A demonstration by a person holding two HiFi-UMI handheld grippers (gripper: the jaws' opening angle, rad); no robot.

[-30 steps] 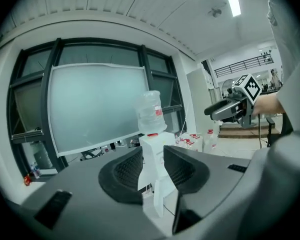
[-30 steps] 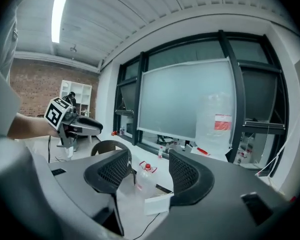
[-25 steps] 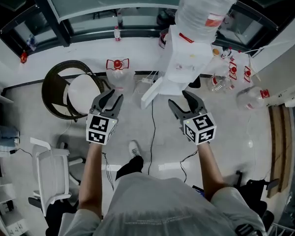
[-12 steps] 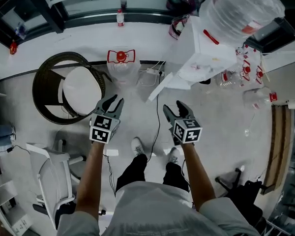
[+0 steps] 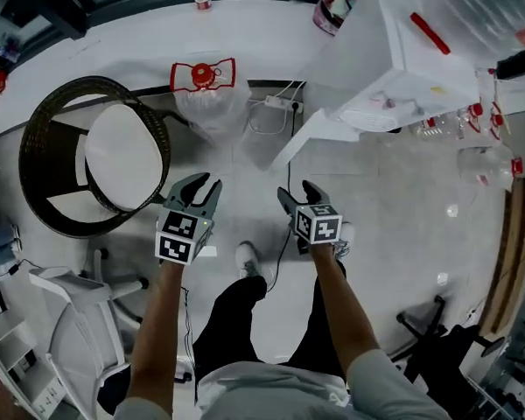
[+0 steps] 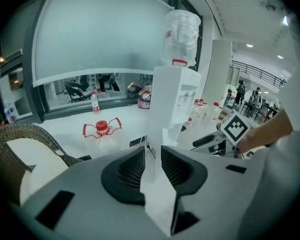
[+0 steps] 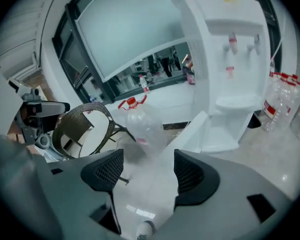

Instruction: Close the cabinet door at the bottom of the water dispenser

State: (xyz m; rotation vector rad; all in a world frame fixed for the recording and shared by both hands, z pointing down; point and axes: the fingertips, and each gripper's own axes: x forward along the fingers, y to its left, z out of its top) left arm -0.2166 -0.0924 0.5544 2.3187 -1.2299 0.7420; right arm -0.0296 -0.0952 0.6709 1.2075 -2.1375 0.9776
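Note:
The white water dispenser stands at the upper right of the head view with a big clear bottle on top. Its bottom cabinet door hangs open, swung out to the left. Both grippers are held low over the floor, short of the door and touching nothing. My left gripper has its jaws closing slightly on nothing. My right gripper has its jaws opening, also empty. The right gripper view shows the dispenser and the open door ahead of the right gripper. In the left gripper view the dispenser stands beyond the left gripper.
A clear water jug with a red cap stands left of the door. A round wicker chair is at the left, a white chair lower left. A power strip with cable lies by the dispenser. Several bottles stand to its right.
Both grippers have dropped toward the floor and drawn closer together. The view has sunk with them, so the dispenser and door now look larger and sit further up and right.

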